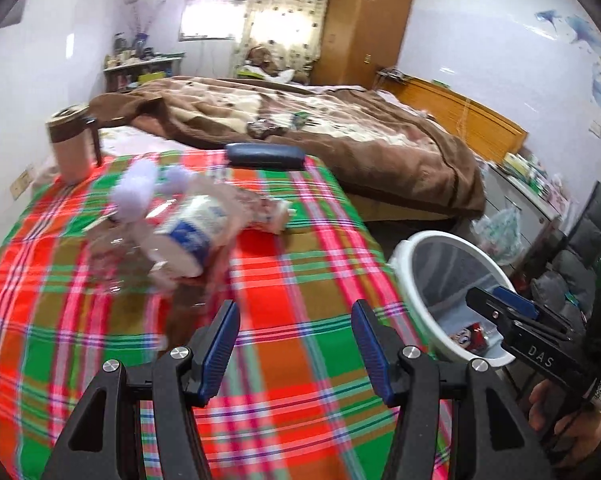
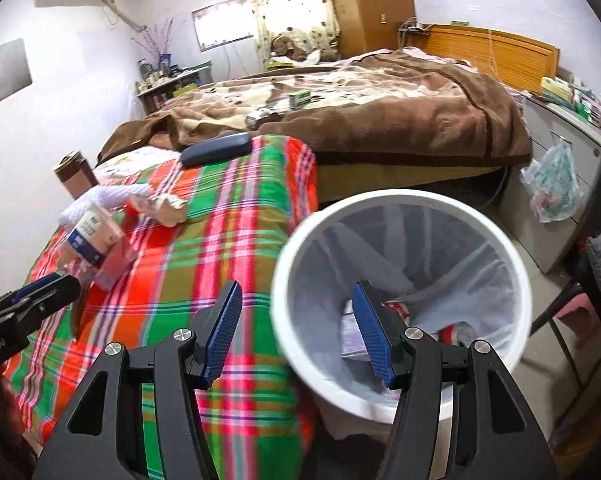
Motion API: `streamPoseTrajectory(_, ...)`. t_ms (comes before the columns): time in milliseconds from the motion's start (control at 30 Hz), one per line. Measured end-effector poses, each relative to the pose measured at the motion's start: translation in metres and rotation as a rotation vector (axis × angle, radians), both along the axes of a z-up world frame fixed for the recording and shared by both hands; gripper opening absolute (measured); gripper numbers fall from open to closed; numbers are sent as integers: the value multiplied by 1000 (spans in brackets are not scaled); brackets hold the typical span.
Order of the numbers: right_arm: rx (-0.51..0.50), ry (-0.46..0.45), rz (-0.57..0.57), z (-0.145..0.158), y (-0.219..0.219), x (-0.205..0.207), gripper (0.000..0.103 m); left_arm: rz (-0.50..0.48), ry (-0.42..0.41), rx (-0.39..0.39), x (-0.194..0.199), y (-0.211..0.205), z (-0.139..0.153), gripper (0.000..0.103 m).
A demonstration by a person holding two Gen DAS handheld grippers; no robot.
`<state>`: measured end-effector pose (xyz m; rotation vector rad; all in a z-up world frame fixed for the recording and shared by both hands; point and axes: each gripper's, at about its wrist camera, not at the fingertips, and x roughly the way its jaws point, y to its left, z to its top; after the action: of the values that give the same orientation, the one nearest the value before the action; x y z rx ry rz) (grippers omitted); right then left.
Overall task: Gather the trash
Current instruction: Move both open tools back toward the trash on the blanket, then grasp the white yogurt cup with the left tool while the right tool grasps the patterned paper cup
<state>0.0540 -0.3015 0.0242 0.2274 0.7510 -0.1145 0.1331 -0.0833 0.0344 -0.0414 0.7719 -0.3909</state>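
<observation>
A clear plastic bottle (image 1: 184, 236) with a blue and white label lies on the plaid cloth (image 1: 300, 264); it also shows in the right wrist view (image 2: 94, 248). White foam netting (image 1: 136, 192) and a crumpled wrapper (image 1: 266, 214) lie beside it. My left gripper (image 1: 296, 344) is open and empty, above the cloth a little short of the bottle. My right gripper (image 2: 296, 328) is open and empty over the near rim of the white trash bin (image 2: 380, 208), which holds some trash (image 2: 452, 330). The bin also shows in the left wrist view (image 1: 408, 252).
A brown-lidded mug (image 1: 70, 144) and a dark blue case (image 1: 264, 155) stand at the far end of the cloth. A bed with a brown blanket (image 2: 380, 120) lies behind. A grey cabinet with a hanging bag (image 2: 556, 184) stands right of the bin.
</observation>
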Motion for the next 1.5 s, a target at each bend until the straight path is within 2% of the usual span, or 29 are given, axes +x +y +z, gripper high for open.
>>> streamPoseTrajectory(267,-16,10,93,-2,35,27,59,99,-4,2,17,49,4,59)
streamPoseTrajectory(400,-5,4,135,1,47,46,59,113,-4,12,31,61,5,60)
streamPoseTrajectory(700,-13,2,238,0,65,99,59,68,2,49,69,54,5,65)
streamPoseTrajectory(933,12,33,313,-9,70,122,59,30,29,94,96,38,-4,66)
streamPoseTrajectory(1167,14,33,394,-12,83,141,59,22,55,60,114,44,-13,66)
streamPoseTrajectory(1500,-19,37,441,-16,97,161,59,22,51,22,123,53,-13,65)
